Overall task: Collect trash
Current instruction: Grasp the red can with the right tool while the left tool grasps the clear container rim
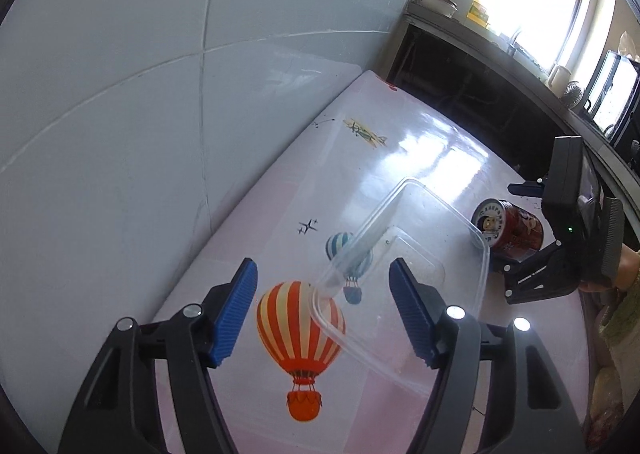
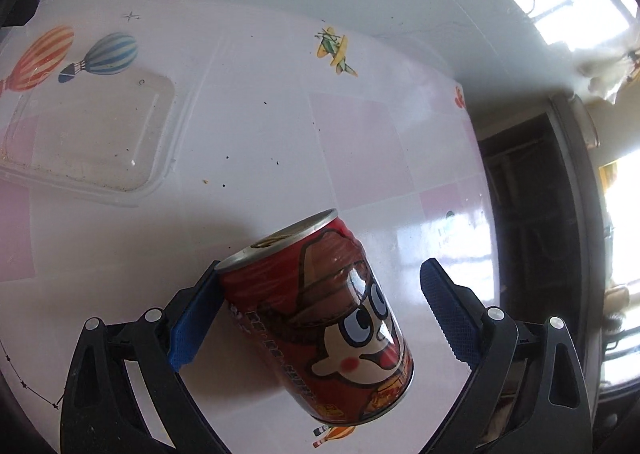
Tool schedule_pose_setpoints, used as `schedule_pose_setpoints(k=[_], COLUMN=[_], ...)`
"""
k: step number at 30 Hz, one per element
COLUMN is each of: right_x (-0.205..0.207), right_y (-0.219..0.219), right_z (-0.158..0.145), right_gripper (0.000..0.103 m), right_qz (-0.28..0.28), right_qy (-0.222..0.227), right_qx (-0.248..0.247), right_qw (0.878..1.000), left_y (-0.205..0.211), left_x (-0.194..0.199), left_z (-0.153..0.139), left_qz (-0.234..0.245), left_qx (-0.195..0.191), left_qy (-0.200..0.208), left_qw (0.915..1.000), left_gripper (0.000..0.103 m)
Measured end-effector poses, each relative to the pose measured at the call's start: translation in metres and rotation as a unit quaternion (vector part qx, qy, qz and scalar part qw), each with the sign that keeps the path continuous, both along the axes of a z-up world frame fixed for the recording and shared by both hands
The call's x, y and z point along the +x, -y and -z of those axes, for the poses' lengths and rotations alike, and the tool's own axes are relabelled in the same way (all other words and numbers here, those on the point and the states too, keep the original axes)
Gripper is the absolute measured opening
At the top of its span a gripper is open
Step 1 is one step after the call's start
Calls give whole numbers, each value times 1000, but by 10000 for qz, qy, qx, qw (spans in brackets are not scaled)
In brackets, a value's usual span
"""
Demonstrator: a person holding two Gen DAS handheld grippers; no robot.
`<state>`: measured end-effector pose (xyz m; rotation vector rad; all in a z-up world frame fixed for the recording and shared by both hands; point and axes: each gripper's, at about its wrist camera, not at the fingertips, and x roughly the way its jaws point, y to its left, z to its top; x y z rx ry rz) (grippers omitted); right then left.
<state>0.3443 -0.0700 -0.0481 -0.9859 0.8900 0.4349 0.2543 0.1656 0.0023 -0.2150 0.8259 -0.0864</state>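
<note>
Left wrist view: left gripper [image 1: 322, 312] jaws apart, straddling the near rim of the clear plastic container [image 1: 404, 254] on the table [image 1: 420, 150], gripping nothing.

Right wrist view: right gripper [image 2: 320, 318] wide open around the red can [image 2: 320, 318] lying on its side; left pad seemingly touching, right pad clear. Risk: uneven closing may roll the can away.
</note>
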Motion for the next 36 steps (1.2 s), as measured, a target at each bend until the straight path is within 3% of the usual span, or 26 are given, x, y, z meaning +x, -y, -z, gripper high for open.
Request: schedule_pose_setpoints(k=[2,4,9,13,15,20,22,27,33,36], right_x=[3,4,-5,-28,-50,-110,-137,-196,-240,-242], right_y=[6,13,39,79,104,158,171,187,200,206], right_z=[-1,-4,-15,-32,-41,-47,-49,-50,-49,-47], right_gripper=[78,74,73,73,73,73,73,73,73,73], right_qz=[135,333,1011,1769,2267,3261,3504,3797,3999,4095], right_qy=[-200,-282,-250,-397,-482,-336,-139,374,702,731], right_qx=[146,262,796,1823,2509,3611,3787,3773,3883,4032], right_qw=[9996,9987,9914,9664,9399,8730,8565,8438,8272,8151], left_y=[7,16,22,30,32,44,53,74,99,107], left_x=[17,34,50,38,27,-15,-32,-72,-99,-102], left_z=[4,14,31,35,38,36,34,37,41,39], left_qz=[175,397,552,721,789,929,949,1128,1344,1421], left_qx=[223,371,355,176,-66,-432,-564,-905,-872,-765], left_qy=[-65,-264,-602,-717,-783,-811,-855,-1097,-1213,-1193], left_qw=[9996,9982,9960,9947,9938,9914,9902,9834,9796,9796], left_gripper=[66,64,34,10,4,3,3,5,6,24])
